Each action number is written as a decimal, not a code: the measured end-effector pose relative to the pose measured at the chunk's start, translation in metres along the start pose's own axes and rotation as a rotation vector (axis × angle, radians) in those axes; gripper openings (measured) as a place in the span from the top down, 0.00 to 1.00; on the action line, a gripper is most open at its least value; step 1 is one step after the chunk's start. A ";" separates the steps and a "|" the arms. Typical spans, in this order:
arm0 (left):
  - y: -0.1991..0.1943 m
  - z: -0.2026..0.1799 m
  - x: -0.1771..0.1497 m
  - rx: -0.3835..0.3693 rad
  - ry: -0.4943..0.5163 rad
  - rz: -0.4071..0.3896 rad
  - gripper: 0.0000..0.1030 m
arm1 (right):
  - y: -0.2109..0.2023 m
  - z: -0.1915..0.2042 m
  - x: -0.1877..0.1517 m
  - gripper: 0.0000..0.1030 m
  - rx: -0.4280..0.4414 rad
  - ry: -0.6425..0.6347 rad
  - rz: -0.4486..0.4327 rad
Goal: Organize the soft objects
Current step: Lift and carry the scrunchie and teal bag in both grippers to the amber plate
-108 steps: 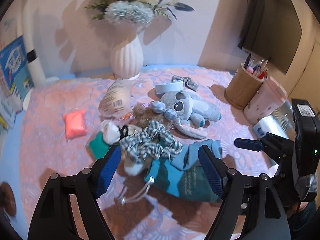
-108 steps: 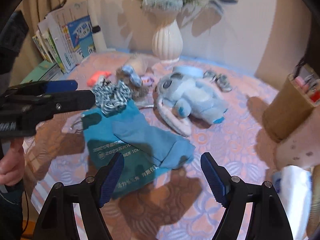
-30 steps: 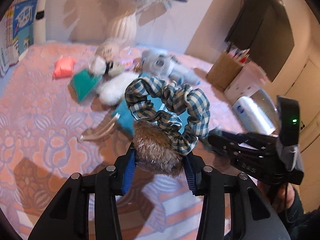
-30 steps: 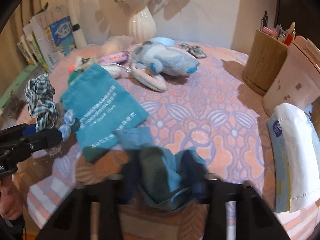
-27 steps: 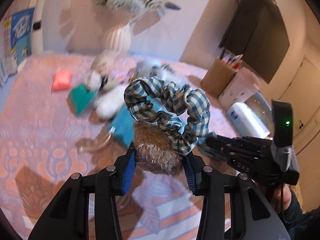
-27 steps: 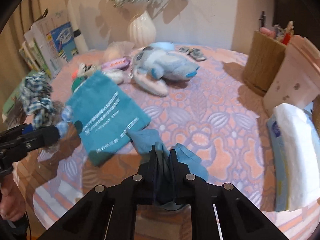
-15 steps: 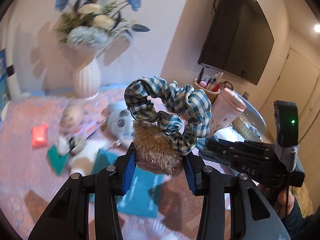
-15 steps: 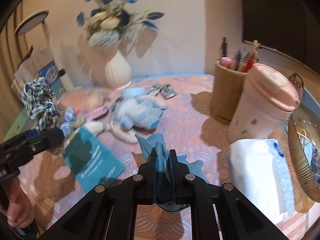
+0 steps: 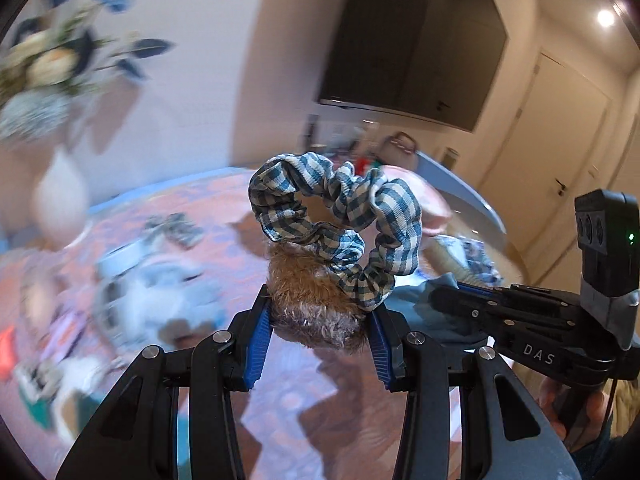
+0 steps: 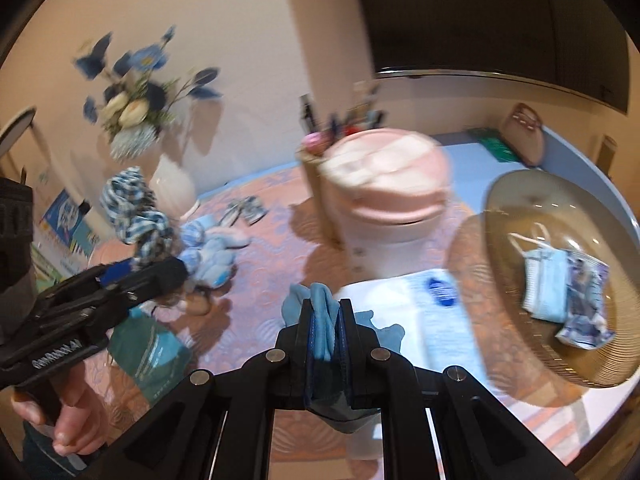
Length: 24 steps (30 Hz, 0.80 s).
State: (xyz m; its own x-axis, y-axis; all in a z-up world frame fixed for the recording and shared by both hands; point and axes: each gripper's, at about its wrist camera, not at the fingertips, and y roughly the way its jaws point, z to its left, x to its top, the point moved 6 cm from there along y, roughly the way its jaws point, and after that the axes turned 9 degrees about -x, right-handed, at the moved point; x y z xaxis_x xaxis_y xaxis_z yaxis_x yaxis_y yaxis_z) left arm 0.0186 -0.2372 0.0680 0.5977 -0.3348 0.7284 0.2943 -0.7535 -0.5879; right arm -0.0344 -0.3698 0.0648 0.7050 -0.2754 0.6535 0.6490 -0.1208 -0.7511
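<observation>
Transport step, both loads lifted clear of the counter (image 10: 256, 344) with its pink patterned cloth. Left hand-held gripper (image 9: 318, 340) is clamped on a brown fuzzy tuft (image 9: 308, 292), with the blue-and-white gingham fabric scrunchie (image 9: 340, 216) standing above it at frame centre. Right hand-held gripper (image 10: 325, 344) is pressed together on a crumpled light-blue cloth (image 10: 320, 320), lower centre of its view. Judged destination: the round amber ribbed glass bowl (image 10: 516, 200) at the right of the right wrist view. It holds a pale-blue face mask (image 10: 546, 284) and a patterned folded piece (image 10: 586, 308), blurred, type uncertain. Next move calls for bringing each load over the bowl rim, then parting the fingers; the pink lidded tub (image 10: 384, 200) stands just beside the path. A blue plush toy (image 10: 216, 256) and a teal printed pouch (image 10: 150, 354) lie on the counter at left, unsorted.
</observation>
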 end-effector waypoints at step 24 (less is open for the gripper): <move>0.109 -0.154 0.056 -0.223 0.236 0.115 0.61 | -0.037 -0.175 0.048 0.90 -0.200 0.240 -0.157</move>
State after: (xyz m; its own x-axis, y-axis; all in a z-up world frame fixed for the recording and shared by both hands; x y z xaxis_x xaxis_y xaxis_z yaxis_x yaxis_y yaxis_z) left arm -0.0303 -0.4258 0.0989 0.4211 -0.5265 0.7385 0.0490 -0.7998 -0.5982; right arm -0.0744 -0.5456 0.1080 0.4983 -0.4520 0.7398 0.6587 -0.3574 -0.6621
